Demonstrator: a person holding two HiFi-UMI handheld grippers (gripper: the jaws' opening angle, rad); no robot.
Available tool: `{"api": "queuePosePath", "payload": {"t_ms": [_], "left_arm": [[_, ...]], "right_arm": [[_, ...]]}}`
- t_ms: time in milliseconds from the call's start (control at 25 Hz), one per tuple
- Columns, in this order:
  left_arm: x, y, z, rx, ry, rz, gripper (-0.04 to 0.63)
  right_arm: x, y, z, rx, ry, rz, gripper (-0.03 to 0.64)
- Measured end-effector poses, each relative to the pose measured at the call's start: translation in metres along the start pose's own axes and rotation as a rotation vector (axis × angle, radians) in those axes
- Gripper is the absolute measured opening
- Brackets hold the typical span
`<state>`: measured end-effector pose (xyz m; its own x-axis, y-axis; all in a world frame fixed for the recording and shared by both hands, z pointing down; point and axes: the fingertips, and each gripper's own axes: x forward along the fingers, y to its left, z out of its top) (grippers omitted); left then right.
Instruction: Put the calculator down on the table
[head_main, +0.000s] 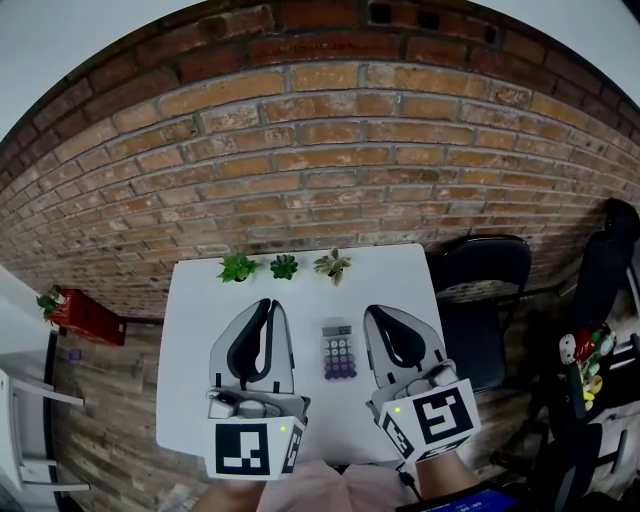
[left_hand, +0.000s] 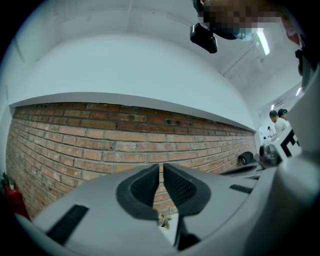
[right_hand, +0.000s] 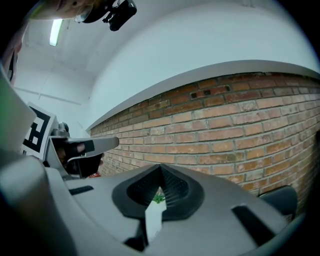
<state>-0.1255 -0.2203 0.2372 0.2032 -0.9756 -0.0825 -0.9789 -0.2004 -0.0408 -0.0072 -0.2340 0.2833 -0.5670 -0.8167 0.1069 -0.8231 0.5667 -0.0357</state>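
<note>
Finds calculator (head_main: 338, 352) lying flat near the middle of the white table (head_main: 190, 330), between both grippers, touching neither. Cannot read its key print: too small. Notes left gripper (head_main: 268, 303) and right gripper (head_main: 372, 312) with jaws pressed together, empty. Sees calculator in head view only; gripper views give brick wall (left_hand: 75, 135) and a sliver of plant (right_hand: 158, 198).

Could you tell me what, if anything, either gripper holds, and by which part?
Nothing is held. The left gripper and right gripper are shut, empty; the calculator lies on the table between them.
</note>
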Motion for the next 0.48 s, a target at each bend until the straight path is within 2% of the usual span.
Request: {"api": "queuePosePath", "payload": {"t_ms": [480], "left_arm": [[-0.0002, -0.0073, -0.0067, 0.004, 0.02, -0.031, 0.034]], "right_arm": [[-0.0027, -0.0005, -0.0015, 0.001, 0.006, -0.013, -0.002]]}}
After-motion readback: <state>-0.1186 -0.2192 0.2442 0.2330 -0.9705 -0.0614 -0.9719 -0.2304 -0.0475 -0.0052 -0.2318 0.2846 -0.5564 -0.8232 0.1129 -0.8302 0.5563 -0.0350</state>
